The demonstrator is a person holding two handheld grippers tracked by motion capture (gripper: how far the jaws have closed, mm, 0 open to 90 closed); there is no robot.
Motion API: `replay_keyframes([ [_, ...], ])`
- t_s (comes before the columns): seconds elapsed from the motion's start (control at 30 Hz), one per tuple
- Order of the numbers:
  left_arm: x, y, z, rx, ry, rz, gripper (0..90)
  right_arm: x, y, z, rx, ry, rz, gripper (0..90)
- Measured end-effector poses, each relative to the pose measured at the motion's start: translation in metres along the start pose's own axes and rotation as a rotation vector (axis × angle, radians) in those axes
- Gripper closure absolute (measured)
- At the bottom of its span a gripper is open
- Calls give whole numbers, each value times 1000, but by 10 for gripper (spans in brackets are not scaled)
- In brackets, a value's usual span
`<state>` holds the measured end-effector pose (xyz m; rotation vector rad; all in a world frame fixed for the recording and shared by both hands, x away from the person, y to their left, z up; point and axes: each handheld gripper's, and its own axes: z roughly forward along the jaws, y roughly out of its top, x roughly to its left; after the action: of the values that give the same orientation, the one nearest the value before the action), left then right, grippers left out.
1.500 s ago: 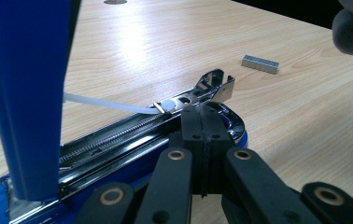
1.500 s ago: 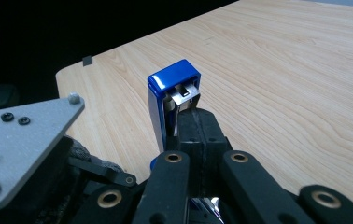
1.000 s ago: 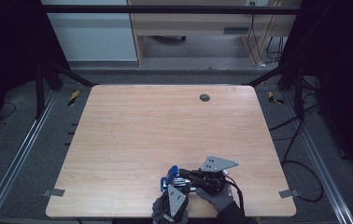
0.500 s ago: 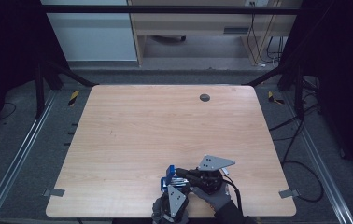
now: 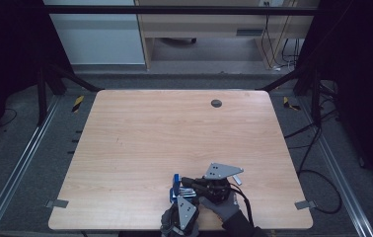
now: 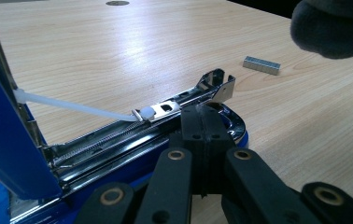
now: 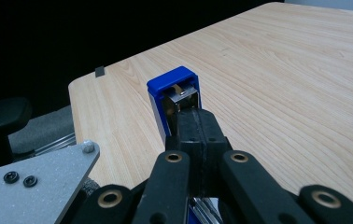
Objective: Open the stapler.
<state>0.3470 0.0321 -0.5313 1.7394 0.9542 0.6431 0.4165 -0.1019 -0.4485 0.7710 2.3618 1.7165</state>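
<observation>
Both grippers' jaws closed, empty; left gripper steadies stapler base, right gripper props lid. I load staple strip squarely into channel

A pale wooden table stood on grey floor — a round dark grommet near its far edge, a desk beyond, black cables trailing at the right.

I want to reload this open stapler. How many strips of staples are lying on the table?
1. A staple strip lies on the table just beyond the open stapler, apart from it. Another may be hidden behind the grippers.
</observation>
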Motion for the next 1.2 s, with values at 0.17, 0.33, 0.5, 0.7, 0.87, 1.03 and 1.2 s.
replay_keyframes([
  [0.17, 0, 0, 0, -1, 2, 0, 900, -1, 1, 1, 6, 5, -1, 900],
  [0.33, 0, 0, 0, -2, 4, 0, 900, -1, 2, 3, 11, 13, -2, 900],
  [0.5, 2, 0, 0, -2, 3, 28, 900, 0, 4, 8, 14, 24, -6, 900],
  [0.7, -1, -1, 0, -9, 13, 4, 900, 0, 4, 8, 14, 27, -4, 900],
  [0.87, -2, -2, -1, -13, 17, 2, 900, -1, 5, 9, 14, 27, 0, 900],
  [1.03, -1, -2, -1, -18, 16, -1, 900, -2, 5, 10, 13, 27, 3, 900],
  [1.2, -1, -2, -1, -17, 16, -2, 900, -1, 6, 12, 17, 34, 1, 900],
])
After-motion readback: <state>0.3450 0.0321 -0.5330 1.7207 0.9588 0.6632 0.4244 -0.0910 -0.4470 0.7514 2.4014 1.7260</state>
